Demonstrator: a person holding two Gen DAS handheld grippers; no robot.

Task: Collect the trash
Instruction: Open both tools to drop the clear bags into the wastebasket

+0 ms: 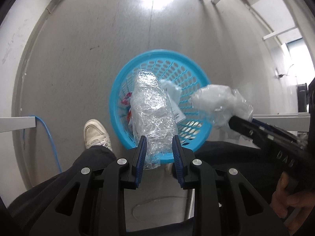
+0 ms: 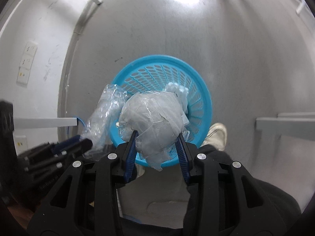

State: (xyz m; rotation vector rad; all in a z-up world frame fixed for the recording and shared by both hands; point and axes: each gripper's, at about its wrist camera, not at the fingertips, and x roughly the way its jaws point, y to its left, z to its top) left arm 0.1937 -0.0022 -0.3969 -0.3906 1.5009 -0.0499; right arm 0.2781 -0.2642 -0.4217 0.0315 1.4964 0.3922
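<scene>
A round blue basket (image 1: 118, 90) (image 2: 204, 96) stands on the grey floor below both grippers. Some trash lies in it, a colourful wrapper (image 1: 127, 106) and white paper (image 1: 172, 89). My left gripper (image 1: 159, 147) is shut on a crumpled clear plastic bag (image 1: 151, 110) held above the basket; it also shows in the right wrist view (image 2: 104, 114). My right gripper (image 2: 157, 139) is shut on a wad of white paper wrapped in clear plastic (image 2: 155, 118), also above the basket; the wad shows in the left wrist view (image 1: 218, 102).
The person's white shoe (image 1: 96, 133) (image 2: 216, 135) and dark trouser legs stand beside the basket. A blue cable (image 1: 49, 135) runs along the floor at the left. White table legs (image 1: 17, 124) (image 2: 285, 125) flank the spot. A wall with sockets (image 2: 27, 63) is left.
</scene>
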